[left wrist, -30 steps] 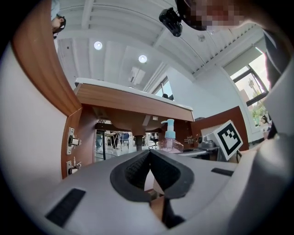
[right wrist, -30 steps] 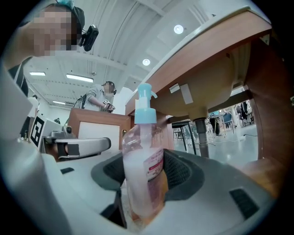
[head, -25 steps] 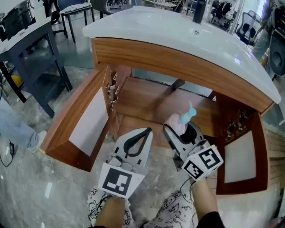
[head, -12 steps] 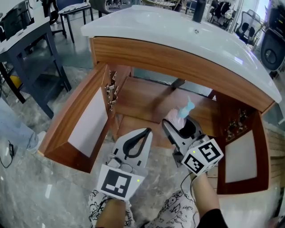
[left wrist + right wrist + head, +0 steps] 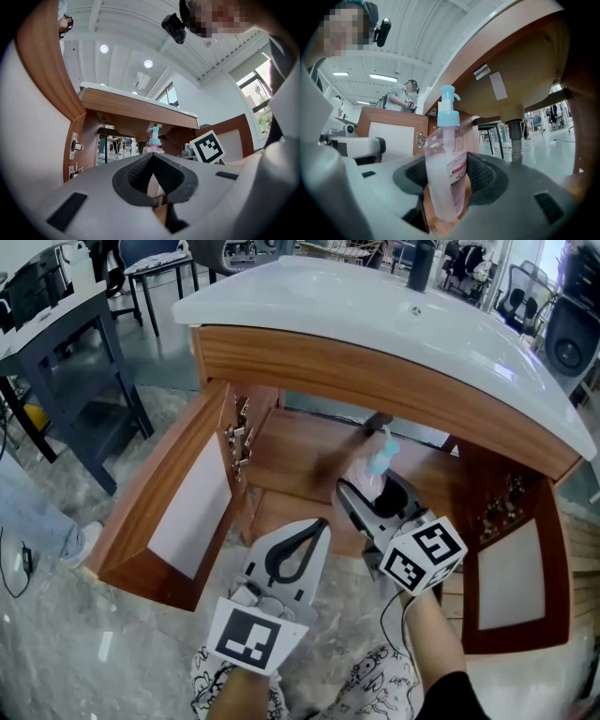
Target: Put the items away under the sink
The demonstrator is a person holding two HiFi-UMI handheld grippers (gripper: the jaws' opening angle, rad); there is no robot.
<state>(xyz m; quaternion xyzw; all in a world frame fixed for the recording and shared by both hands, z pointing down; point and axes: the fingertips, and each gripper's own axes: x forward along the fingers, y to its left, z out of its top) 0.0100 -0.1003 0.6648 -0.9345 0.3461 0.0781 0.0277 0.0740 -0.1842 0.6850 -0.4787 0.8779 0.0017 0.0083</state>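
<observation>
Jaws of right gripper [image 5: 375, 495] clamped on pump bottle [image 5: 444, 159]; left gripper [image 5: 152, 157] jaws pressed together, nothing between.

A free-standing wooden sink cabinet [image 5: 375, 371] is sitting in an open lab-like office hall, with a dark desk [image 5: 89, 343], chairs [image 5: 155, 261] and ceiling strip lights [image 5: 384, 76] surrounding it.

Floor: grey, glossy, marbled floor [image 5: 56, 652], spreading left of the left fingers [image 5: 279, 554].
Desk: dark-framed desk [image 5: 66, 352] with a pale top, far left of those fingers, well apart.
Chair: dark-legged chair [image 5: 159, 261], beyond the desk.
Ceiling: white ceiling [image 5: 131, 42] with beams, high above the fingers.
Lamps: two round lamps [image 5: 104, 48], lit, up and left.
Window: tall window [image 5: 260, 101], bright with daylight, to the fingers' right.
Wall: plain white wall [image 5: 211, 98], beside the window.
</observation>
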